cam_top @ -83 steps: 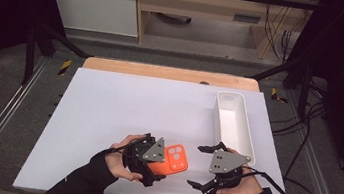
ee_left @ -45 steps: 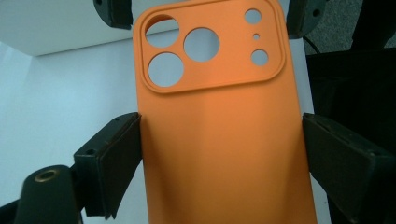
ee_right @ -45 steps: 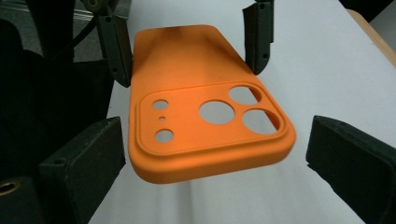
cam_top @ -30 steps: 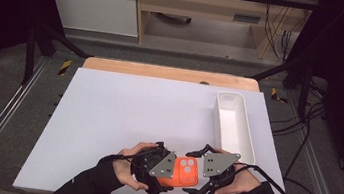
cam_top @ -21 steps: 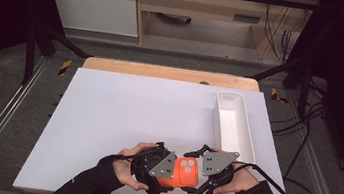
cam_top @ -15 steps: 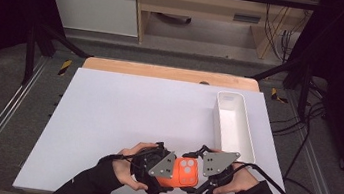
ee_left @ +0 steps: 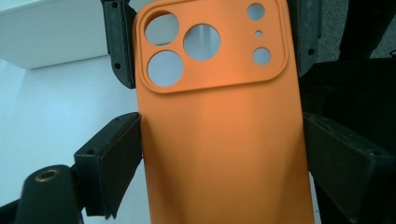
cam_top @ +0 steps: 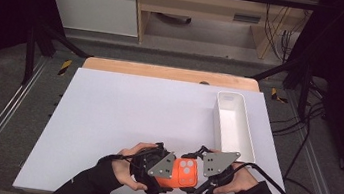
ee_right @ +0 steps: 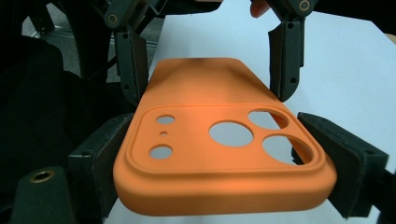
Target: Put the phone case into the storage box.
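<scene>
While both tools pinch it, the orange phone case point(cam_top: 184, 173) hangs just over the desk's point(cam_top: 127, 111) near edge, well short of the white tray point(cam_top: 233, 123).

Left tool point(cam_top: 165, 176) clamps the case's long sides at its plain end; right tool point(cam_top: 198, 177), whose jaws have just been closing, now grips the camera end. Being soft silicone, it could, I judge, buckle or spring free if both squeeze or pull unevenly. It looks matte orange, rounded, with three large lens holes and three smaller ones.

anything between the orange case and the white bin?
Nothing visible. The case is held between both tongs, left and right, the right having just closed on it. The table between it and the bin is bare.
</scene>
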`<action>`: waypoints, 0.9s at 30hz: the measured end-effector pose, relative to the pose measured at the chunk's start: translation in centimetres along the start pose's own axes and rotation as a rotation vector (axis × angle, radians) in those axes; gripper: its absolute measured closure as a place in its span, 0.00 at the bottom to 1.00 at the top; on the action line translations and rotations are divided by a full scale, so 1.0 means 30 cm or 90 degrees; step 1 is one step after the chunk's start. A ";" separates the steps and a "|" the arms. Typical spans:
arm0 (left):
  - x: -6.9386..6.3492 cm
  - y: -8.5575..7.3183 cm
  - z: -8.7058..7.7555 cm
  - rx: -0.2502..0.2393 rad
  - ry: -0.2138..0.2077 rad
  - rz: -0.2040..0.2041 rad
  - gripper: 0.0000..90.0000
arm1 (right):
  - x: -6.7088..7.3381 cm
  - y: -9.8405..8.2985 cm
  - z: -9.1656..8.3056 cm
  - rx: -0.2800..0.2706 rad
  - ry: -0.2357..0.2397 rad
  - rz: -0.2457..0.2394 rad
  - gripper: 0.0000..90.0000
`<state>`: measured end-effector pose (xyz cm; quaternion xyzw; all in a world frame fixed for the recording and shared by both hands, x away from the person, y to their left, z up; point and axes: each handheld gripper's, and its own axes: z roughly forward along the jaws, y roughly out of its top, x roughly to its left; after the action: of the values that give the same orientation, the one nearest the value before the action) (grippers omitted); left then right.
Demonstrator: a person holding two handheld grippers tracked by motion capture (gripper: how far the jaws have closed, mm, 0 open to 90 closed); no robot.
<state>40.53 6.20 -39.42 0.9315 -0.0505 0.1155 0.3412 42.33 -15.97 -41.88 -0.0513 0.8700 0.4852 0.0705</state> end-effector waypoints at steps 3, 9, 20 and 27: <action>0.001 -0.001 0.002 -0.001 -0.001 -0.002 0.15 | 0.000 0.001 -0.002 -0.002 0.002 0.002 0.17; 0.003 -0.003 0.000 0.000 -0.004 -0.004 0.15 | -0.001 0.001 0.000 0.001 0.003 0.011 0.17; 0.003 0.000 0.005 0.005 -0.006 -0.017 0.16 | -0.003 0.003 -0.003 0.008 0.010 0.024 0.18; 0.011 -0.005 0.002 0.004 0.002 -0.040 0.15 | -0.007 0.004 -0.008 0.009 -0.005 0.024 0.18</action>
<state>40.87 6.27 -39.47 0.9334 -0.0202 0.1060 0.3421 42.50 -16.09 -41.62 -0.0322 0.8741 0.4802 0.0650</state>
